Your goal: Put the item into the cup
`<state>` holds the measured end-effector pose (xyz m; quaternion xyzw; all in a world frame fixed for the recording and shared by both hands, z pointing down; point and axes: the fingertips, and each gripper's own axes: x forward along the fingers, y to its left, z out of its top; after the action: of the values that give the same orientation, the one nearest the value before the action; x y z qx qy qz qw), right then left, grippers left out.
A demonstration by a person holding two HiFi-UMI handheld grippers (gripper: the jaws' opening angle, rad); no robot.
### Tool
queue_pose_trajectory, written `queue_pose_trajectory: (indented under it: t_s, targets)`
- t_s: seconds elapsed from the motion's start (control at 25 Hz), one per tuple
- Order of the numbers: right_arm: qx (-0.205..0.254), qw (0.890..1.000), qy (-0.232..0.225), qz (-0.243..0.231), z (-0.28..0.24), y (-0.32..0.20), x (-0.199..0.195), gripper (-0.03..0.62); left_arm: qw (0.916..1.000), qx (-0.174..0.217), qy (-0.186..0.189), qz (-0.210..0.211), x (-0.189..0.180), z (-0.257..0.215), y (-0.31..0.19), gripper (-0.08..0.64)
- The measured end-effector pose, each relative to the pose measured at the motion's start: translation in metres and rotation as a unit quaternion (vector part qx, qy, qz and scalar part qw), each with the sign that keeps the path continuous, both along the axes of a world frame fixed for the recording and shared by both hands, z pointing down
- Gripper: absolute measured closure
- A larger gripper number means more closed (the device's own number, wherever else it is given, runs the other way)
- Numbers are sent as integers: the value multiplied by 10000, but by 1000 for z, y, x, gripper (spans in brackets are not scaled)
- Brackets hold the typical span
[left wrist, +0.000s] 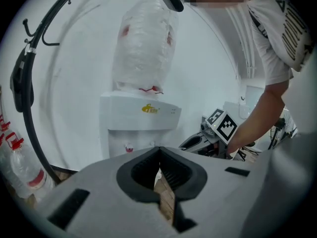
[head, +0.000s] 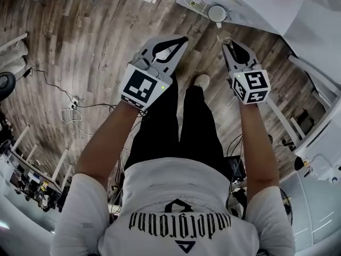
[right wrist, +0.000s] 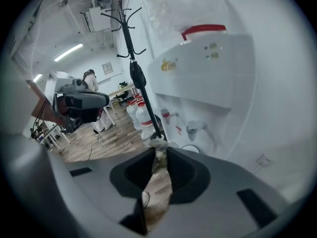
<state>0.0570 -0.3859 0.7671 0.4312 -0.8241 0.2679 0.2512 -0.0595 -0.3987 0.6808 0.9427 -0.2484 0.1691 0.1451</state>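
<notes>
Right claw (right wrist: 158, 150): I pinch a clear packet (right wrist: 158, 156) at its tips | left claw (left wrist: 159, 148): closed, empty | cup (head: 217, 13) just beyond.

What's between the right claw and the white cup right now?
Head view: only a short strip of bare wood floor separates the white cup from the right claw, whose tips pinch a small clear packet.

The floor (head: 80, 47) is matt, grained wood. The dispenser (left wrist: 138, 118) is smooth, glossy white plastic, and its bottle (left wrist: 143, 48) is wrapped in crinkled clear film. The packet (right wrist: 157, 148) is crumpled clear plastic. The shirt (head: 181, 191) is white cloth.
</notes>
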Motion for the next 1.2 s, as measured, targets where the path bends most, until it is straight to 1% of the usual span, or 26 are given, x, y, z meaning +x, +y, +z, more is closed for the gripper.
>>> queue_pose_trajectory:
  t_s: [0.12,0.32,0.6,0.76,0.96,1.12,1.2]
  targets:
    - [-125,9999,101,16,33,-13,-2,518,9999,-111,-17,-88,-1,26,-9,555]
    - [-246,9993,267,101,78,-35,-2,515,9996,-267,-62,-112,-5,63,-17,555]
    - [-519,9969,360,465,126,-61,-1,502,9990,-393,-24,-196,-9,95,-26,555]
    - [-589,9952,469,628,139,-73,4,486,9987,-467,5,-180,-5,104,-28,555]
    - [-661,9941,600,620,149,-81,3,459,9985,-523,-13,-149,-6,110,-31,554]
    - [-750,9927,654,677,153,-79,7,422,9984,-555,-13,-132,-3,110,-31,554]
    - [-763,9926,659,671,154,-78,8,416,9983,-562,-21,-117,-2,111,-31,555]
